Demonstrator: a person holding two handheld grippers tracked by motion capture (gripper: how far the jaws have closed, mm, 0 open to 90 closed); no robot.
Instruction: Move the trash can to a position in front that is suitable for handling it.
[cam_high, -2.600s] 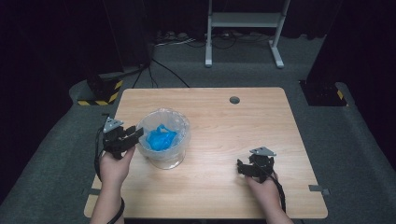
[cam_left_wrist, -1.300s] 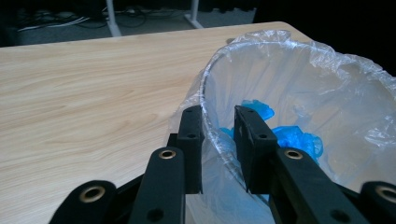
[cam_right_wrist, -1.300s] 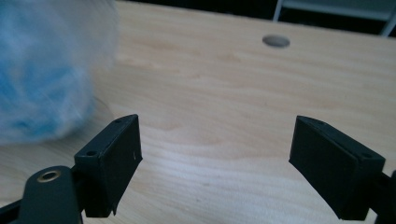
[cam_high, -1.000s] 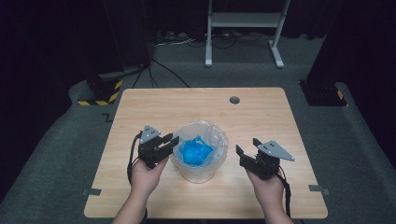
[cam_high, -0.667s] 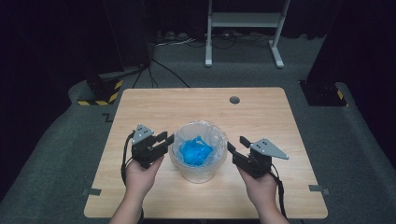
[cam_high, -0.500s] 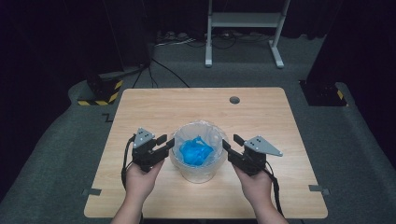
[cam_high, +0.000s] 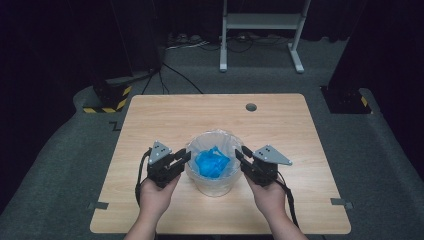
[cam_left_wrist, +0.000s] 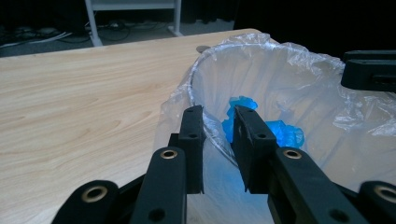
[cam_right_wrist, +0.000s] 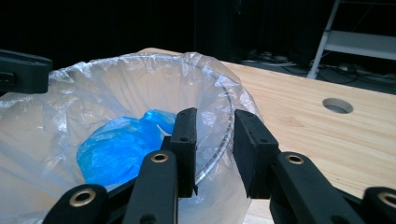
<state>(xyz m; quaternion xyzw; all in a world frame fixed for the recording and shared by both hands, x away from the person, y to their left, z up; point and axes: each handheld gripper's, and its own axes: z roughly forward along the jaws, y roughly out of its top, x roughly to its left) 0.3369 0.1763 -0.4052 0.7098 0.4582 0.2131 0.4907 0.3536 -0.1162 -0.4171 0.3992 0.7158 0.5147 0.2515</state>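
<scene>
A pale wooden table (cam_high: 165, 125) stood on grey carpet in a dark room. Nearest the person, two hands came up from the table's near edge, each holding a gripper against the rim of a clear bin (cam_high: 216, 181) lined with a thin plastic bag (cam_left_wrist: 299, 79). The left gripper (cam_left_wrist: 218, 140) had its jaws part open and straddling the left rim, one jaw inside the liner and one outside, not yet closed on it. The right gripper (cam_right_wrist: 214, 140) stood the same way at the right rim, its jaws also apart around wire edge and film. Inside the bin lay crumpled blue plastic (cam_right_wrist: 119, 140). Beyond it the table ran bare to a cable hole (cam_high: 251, 107), and farther off stood the legs of a white stand (cam_high: 260, 30).

If one side closed or lifted first, the light bin would probably tip or slide. A pinch that caught film alone could stretch or tear the liner.
</scene>
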